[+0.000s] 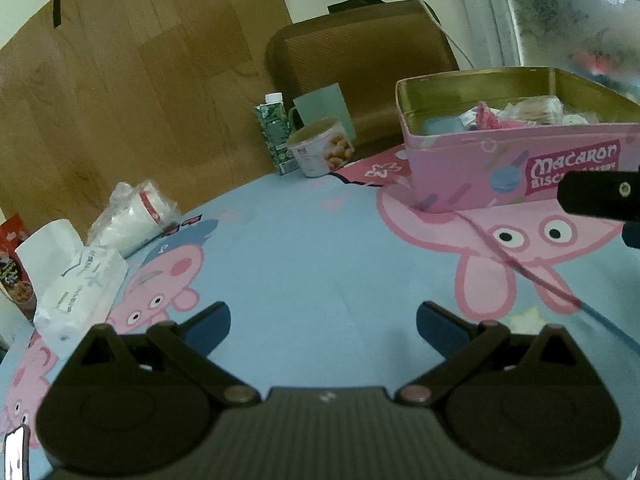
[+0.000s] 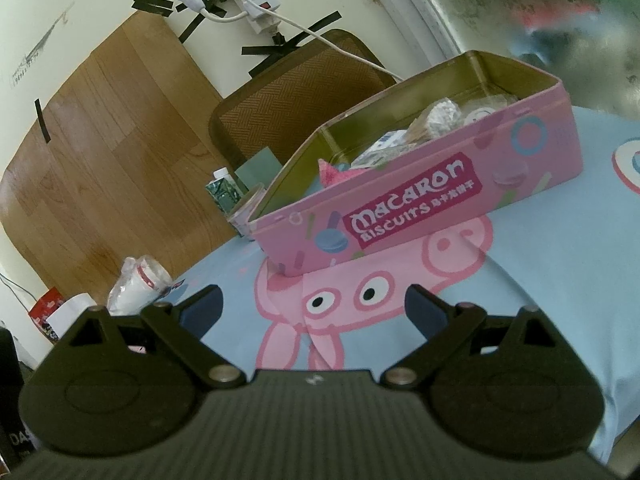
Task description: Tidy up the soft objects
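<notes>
A pink "Macaron Biscuits" tin (image 1: pixel 516 164) stands open on the blue cartoon tablecloth (image 1: pixel 320 248), with several soft wrapped items inside (image 1: pixel 520 114). It also shows in the right wrist view (image 2: pixel 420 200), its contents (image 2: pixel 436 120) toward the far end. My left gripper (image 1: pixel 323 326) is open and empty above the cloth, left of the tin. My right gripper (image 2: pixel 313 308) is open and empty, just in front of the tin. Part of the right gripper's body (image 1: pixel 600 198) shows at the right edge of the left wrist view.
A tissue pack (image 1: pixel 80 284) and a clear plastic bag (image 1: pixel 132 216) lie at the table's left edge. A green carton (image 1: pixel 274 136) and a snack cup (image 1: pixel 322 148) stand at the back. A brown chair (image 1: pixel 360 60) stands behind the table. A wall power strip (image 2: pixel 256 0) has a cord.
</notes>
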Tool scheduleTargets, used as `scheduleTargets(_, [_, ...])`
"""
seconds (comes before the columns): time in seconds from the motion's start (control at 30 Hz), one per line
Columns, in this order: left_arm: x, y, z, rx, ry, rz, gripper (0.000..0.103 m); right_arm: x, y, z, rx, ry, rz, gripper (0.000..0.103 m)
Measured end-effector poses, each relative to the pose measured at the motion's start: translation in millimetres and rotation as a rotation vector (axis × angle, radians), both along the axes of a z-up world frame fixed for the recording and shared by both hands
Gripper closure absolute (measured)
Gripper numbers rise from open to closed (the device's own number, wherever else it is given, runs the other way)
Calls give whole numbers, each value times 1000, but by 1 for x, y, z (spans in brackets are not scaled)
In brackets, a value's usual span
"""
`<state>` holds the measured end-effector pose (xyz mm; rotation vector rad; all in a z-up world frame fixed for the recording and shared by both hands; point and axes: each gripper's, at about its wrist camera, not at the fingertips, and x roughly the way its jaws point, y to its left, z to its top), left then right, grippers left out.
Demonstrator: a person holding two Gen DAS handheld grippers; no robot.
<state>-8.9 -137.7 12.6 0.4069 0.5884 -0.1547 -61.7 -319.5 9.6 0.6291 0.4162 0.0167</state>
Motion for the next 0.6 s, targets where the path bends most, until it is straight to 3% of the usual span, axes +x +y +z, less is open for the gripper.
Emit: scheduleTargets(0.6, [1,-2,-4,49,3,7,0,0,-4,-3,15,6,-6,4])
